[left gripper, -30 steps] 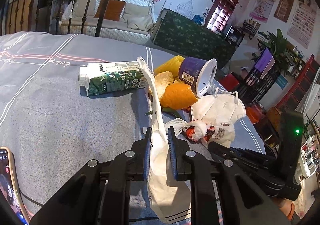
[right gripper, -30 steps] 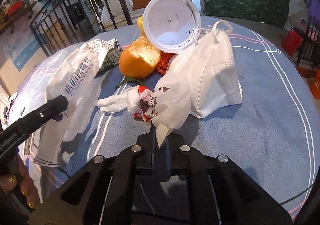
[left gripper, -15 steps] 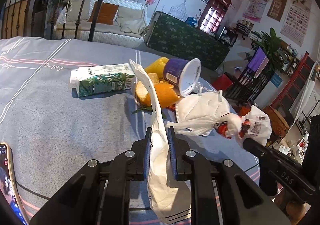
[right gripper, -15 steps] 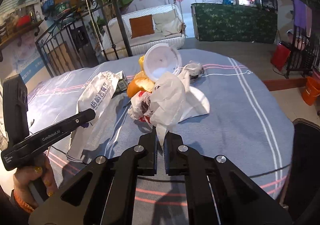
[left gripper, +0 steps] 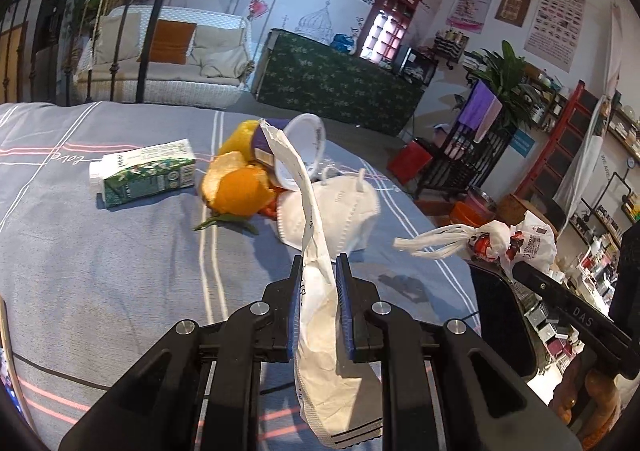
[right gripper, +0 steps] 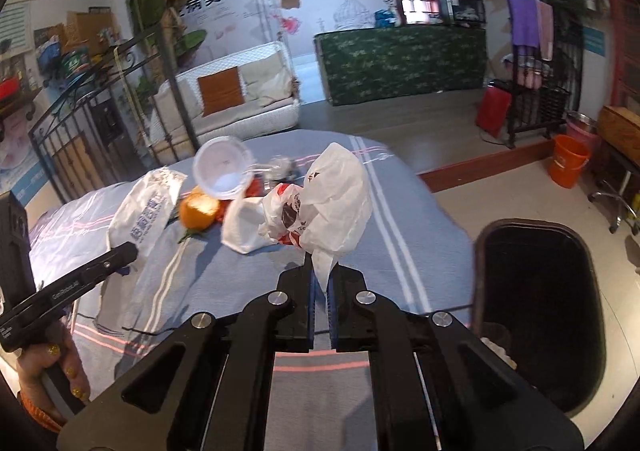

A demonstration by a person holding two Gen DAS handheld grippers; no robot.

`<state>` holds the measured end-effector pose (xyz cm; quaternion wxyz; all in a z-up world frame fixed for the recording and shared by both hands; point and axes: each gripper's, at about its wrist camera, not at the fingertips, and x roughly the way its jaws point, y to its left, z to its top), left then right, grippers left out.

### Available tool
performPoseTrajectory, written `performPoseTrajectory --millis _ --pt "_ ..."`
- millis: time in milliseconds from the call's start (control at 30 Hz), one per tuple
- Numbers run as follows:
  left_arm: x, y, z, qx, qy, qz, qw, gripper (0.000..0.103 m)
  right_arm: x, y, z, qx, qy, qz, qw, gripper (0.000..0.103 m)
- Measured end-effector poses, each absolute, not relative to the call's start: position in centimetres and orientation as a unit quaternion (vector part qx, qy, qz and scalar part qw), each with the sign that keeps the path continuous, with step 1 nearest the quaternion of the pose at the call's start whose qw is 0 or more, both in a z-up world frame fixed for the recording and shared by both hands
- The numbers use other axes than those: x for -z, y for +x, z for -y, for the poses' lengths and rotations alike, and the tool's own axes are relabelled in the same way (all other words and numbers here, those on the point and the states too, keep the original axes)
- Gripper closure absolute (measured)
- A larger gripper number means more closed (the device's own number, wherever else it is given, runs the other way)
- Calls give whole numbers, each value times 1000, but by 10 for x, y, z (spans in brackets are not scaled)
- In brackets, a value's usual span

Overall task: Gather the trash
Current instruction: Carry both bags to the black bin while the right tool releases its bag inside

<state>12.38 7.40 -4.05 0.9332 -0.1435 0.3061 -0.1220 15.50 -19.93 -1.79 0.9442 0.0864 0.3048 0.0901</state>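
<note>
Two grippers are at work. The left gripper is pinched on one white paper bag that hangs below its jaws. The right gripper is clamped on one crumpled plastic bag, held in the air, with the black bin at its four o'clock. On the blue tablecloth lie one milk carton at ten o'clock from the left gripper, one orange peel, one cup and one face mask at twelve.
</note>
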Motion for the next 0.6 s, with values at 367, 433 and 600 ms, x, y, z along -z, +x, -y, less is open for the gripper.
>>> performPoseTrajectory --millis 367,433,600 --pt "37 125 -15 185 -109 -302 929 86 27 135 287 23 107 -300 948 98" --pt "38 124 -4 199 -103 -302 927 86 32 133 298 41 105 -303 946 98" --pt "41 123 25 227 -88 -306 920 86 51 128 325 87 112 -321 936 98"
